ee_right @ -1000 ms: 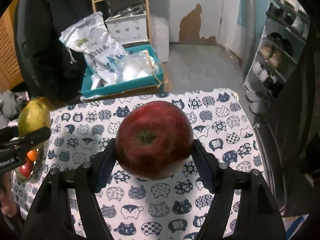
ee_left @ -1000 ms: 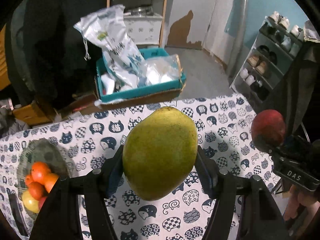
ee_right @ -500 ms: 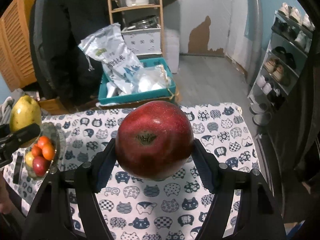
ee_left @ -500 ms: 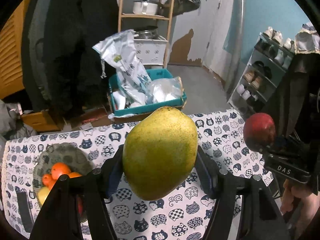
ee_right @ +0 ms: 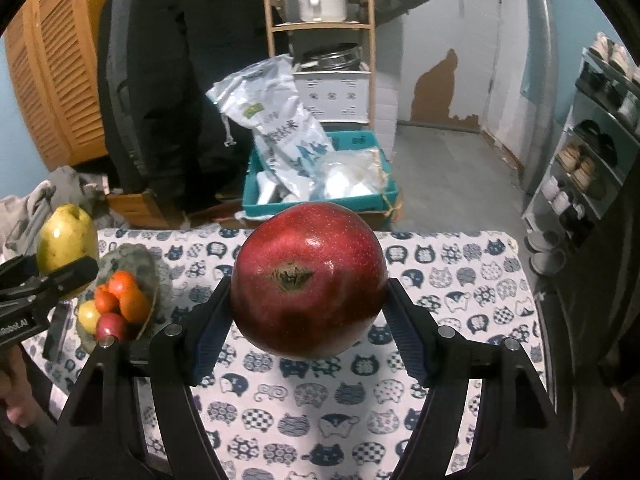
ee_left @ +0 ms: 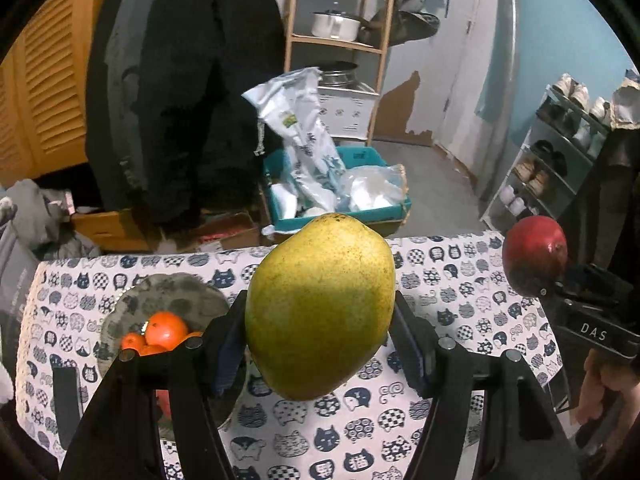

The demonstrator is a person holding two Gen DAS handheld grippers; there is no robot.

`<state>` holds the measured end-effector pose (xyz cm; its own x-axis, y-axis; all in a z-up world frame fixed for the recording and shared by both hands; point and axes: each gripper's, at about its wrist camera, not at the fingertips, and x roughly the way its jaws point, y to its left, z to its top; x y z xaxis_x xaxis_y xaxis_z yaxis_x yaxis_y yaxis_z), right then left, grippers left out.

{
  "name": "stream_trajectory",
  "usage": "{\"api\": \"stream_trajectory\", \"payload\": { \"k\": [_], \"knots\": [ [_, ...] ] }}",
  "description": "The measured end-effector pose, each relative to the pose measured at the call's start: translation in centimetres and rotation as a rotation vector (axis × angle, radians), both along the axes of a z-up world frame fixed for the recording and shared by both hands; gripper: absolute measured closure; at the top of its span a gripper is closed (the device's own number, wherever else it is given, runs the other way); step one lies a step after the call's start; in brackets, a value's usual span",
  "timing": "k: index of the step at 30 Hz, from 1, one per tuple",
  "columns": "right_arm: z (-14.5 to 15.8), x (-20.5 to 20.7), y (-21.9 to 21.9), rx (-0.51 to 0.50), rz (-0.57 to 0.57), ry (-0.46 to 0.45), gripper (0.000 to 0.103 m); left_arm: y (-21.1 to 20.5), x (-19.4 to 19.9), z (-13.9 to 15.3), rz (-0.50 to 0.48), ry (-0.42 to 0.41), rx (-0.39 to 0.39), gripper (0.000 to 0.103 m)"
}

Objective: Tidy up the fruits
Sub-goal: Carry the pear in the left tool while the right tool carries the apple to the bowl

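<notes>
Fruit held, two pieces. One large yellow-green pear (ee_left: 320, 308), clamped between the black fingers of the left gripper (ee_left: 320, 340), carried in the air above the bench (ee_left: 460, 292). One glossy dark-red apple (ee_right: 308, 280), calyx end facing the camera, clamped between the black fingers of the right gripper (ee_right: 308, 320), also clear of the bench.

Fruit in the dish, counted from the right wrist view: three small orange tangerines (ee_right: 124, 284), one small yellow fruit (ee_right: 89, 314), one small red fruit (ee_right: 110, 326). All lie piled in one mottled grey round dish (ee_right: 136, 260) at the left end of the bench, on the white cloth printed with navy cat heads (ee_right: 460, 280).

Pose: both grippers level and pointing across the bench, side by side but well apart. The left gripper hangs just above the dish's near edge; the right is over the middle of the cloth. Part of a bare hand (ee_left: 604, 392) shows under the right gripper's body.

Beyond the bench: one teal plastic crate (ee_right: 320, 200) on the floor, holding one white printed sack (ee_right: 276, 120) and clear bags.
</notes>
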<state>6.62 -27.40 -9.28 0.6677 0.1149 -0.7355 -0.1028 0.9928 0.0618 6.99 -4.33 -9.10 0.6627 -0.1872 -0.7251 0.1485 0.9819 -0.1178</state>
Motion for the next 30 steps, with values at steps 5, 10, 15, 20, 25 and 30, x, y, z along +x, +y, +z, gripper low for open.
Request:
{"api": "stream_trajectory", "payload": {
  "k": [5,10,15,20,25,30],
  "knots": [
    [-0.1,1.0,2.3,0.014,0.038,0.003,0.030,2.1,0.0,-0.2,0.039,0.003,-0.002,0.035],
    [-0.3,1.9,4.7,0.024,0.077,0.011,0.030,4.1,-0.1,-0.5,0.079,0.006,0.001,0.035],
    [-0.6,2.8,7.4,0.029,0.118,0.015,0.030,6.1,-0.1,-1.0,0.116,0.016,0.002,0.035],
    [-0.9,3.5,10.0,0.037,0.158,0.022,0.030,8.5,0.0,-1.5,0.156,0.026,-0.003,0.035],
    [-1.4,4.4,12.6,0.043,0.201,0.034,0.030,10.8,0.1,-2.1,0.196,0.042,-0.006,0.035],
    [-2.1,5.4,15.4,0.048,0.239,0.051,0.030,13.2,0.4,-3.0,0.240,0.059,-0.007,0.035]
  ]
}}
